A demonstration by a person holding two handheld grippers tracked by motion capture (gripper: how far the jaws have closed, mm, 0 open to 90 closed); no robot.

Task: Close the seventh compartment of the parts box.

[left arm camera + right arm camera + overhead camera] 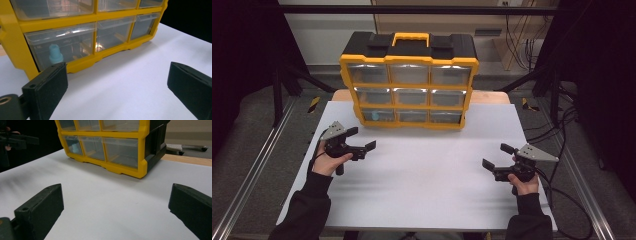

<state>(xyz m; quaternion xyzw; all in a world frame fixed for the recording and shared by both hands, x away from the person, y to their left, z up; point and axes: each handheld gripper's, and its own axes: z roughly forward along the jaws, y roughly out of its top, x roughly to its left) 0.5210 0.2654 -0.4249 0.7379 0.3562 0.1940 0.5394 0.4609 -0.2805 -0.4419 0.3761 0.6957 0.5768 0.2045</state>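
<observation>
The left gripper (361, 138) has its black fingers (47, 86) spread wide with nothing between them, hovering over the white table (422, 185) near its left edge. The left hand (330, 161) grips the handle, and a dark sleeve runs to the bottom of the high view, where it is cut off. The right gripper (498, 156) near the table's right edge also has its fingers (41, 211) spread apart and empty, held by the right hand (523, 184). In both gripper views the fingers are cropped at the bottom and side edges, so their full length cannot be seen.

At the table's far edge, towards the middle, stands a yellow and black plastic organiser cabinet with nine clear drawers (408, 90), upright, its carry handle on top. Its bottom-left drawer (60, 47) holds a small light-blue ridged plastic piece (55, 54); the left finger hides its lower part, and the cloudy drawer front blurs its shape. In the high view it is only a pale blue speck. Glare on the other drawer fronts makes their contents hard to tell. A strip of bare wood shows beyond the white surface behind the cabinet.
</observation>
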